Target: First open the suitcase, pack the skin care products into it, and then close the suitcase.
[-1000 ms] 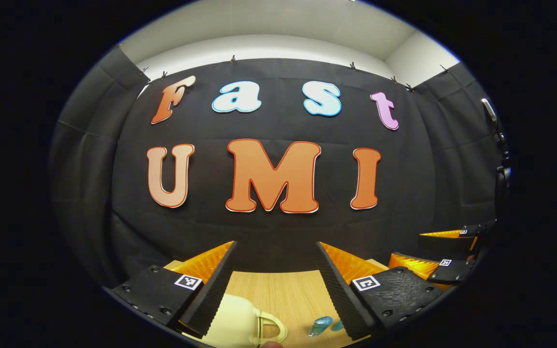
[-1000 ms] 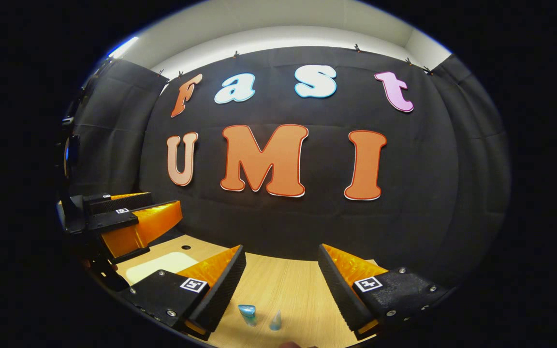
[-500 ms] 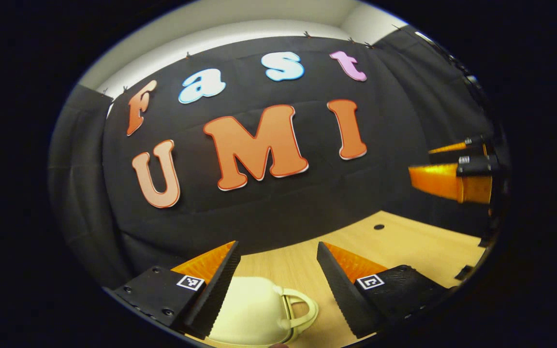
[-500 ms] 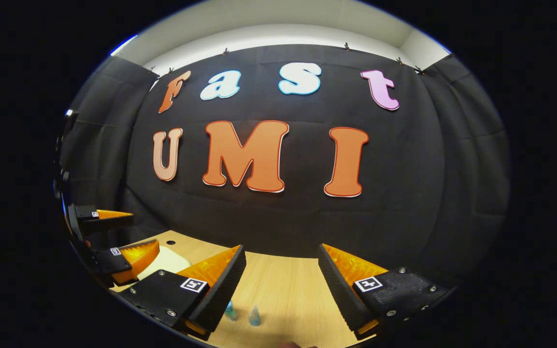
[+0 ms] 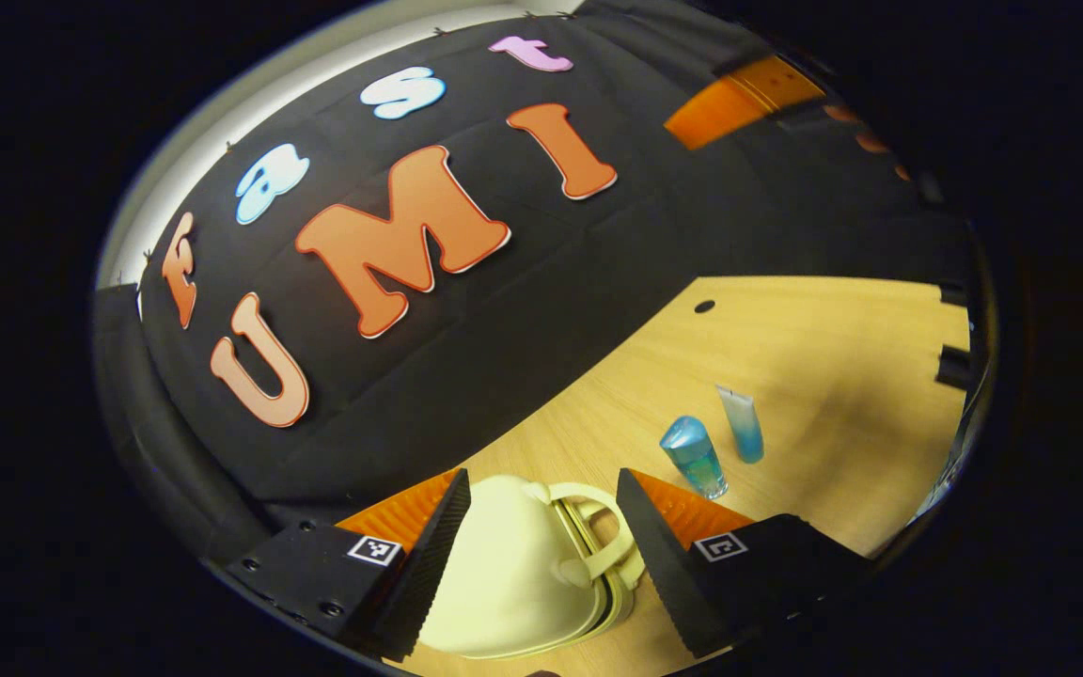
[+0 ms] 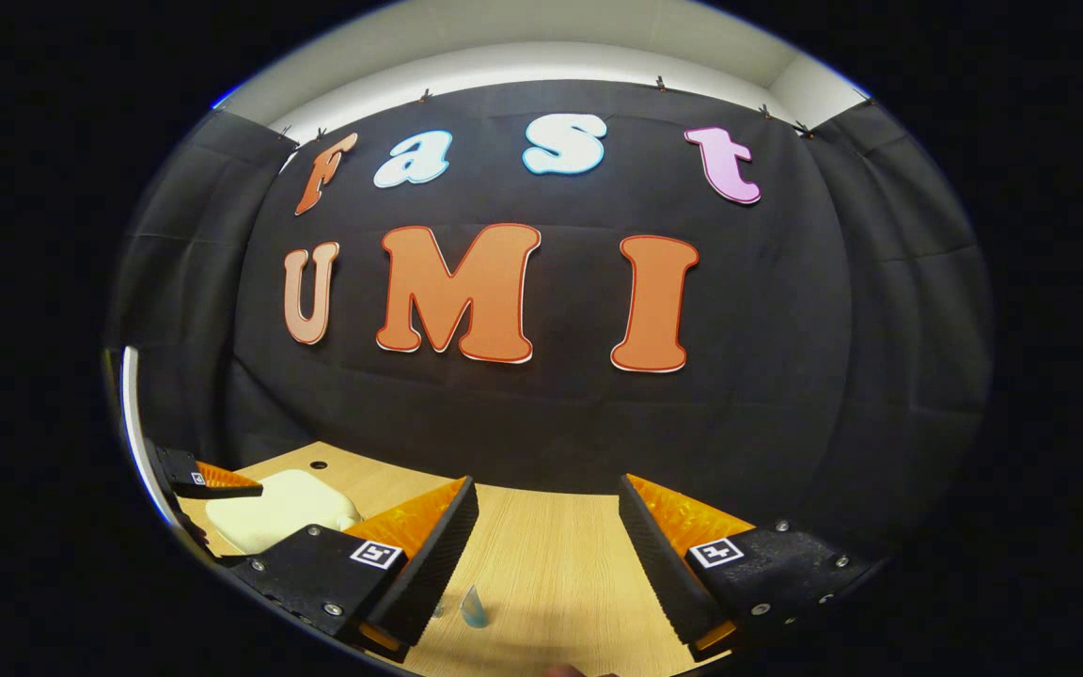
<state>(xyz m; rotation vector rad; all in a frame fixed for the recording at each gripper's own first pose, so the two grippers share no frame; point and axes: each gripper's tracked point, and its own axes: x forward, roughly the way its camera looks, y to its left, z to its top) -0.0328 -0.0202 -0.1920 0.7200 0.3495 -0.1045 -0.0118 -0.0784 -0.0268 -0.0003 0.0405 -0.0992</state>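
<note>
A small cream suitcase (image 5: 504, 583) lies shut on the wooden table (image 5: 814, 338), its handle (image 5: 603, 531) pointing toward the bottles. My left gripper (image 5: 541, 564) is open and tilted over it, the case showing between its fingers (image 5: 424, 559). Right of the case stand a blue bottle (image 5: 694, 457) and a white-and-blue tube (image 5: 742, 423). My right gripper (image 6: 546, 555) is open and holds nothing, above the table, with the tube's tip (image 6: 474, 607) just below it. In the right gripper view the suitcase (image 6: 278, 498) lies at the left, with the left gripper's finger (image 6: 208, 480) above it.
The black cloth wall rises right behind the table's far edge. A small round hole (image 5: 704, 307) sits in the tabletop near the wall. The right gripper's orange finger (image 5: 739, 94) hangs high in the left gripper view. Bare wood stretches right of the bottles.
My left gripper has rolled and dropped toward the suitcase, bringing the case's lid and the two bottles into its view. My right gripper has barely moved.
</note>
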